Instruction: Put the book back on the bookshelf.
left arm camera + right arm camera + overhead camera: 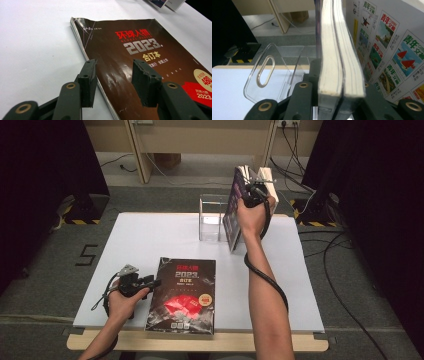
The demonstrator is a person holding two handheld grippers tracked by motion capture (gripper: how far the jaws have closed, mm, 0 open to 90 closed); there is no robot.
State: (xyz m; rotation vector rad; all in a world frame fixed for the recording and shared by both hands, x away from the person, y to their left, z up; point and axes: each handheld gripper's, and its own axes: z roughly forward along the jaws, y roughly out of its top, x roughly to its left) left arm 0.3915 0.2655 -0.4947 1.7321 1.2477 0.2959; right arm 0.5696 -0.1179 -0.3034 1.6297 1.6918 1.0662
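High view showed us two jobs at once, and we took the clear acrylic rack [212, 217] at the back of the white worktop [150, 235] as our landmark. Our right hand-held gripper [254, 195] was clamped on a pair of magazines [234, 210], held upright just to the right of the rack, their long axis standing nearly vertical; in the right gripper view the magazines [340, 57] sat edge-on between the jaws, with the rack's slotted wall [265, 72] close at their left. We judged the coming move to be a short shift leftward and down into the rack, with the right hand by far the nearer. Well in front of the rack, the dark 2023 magazine [182, 295] lay flat, its long axis running toward us. Our left hand-held gripper [150, 282] rested at its left edge, jaws moderately wide and gripping nothing, straddling that edge [100, 82].
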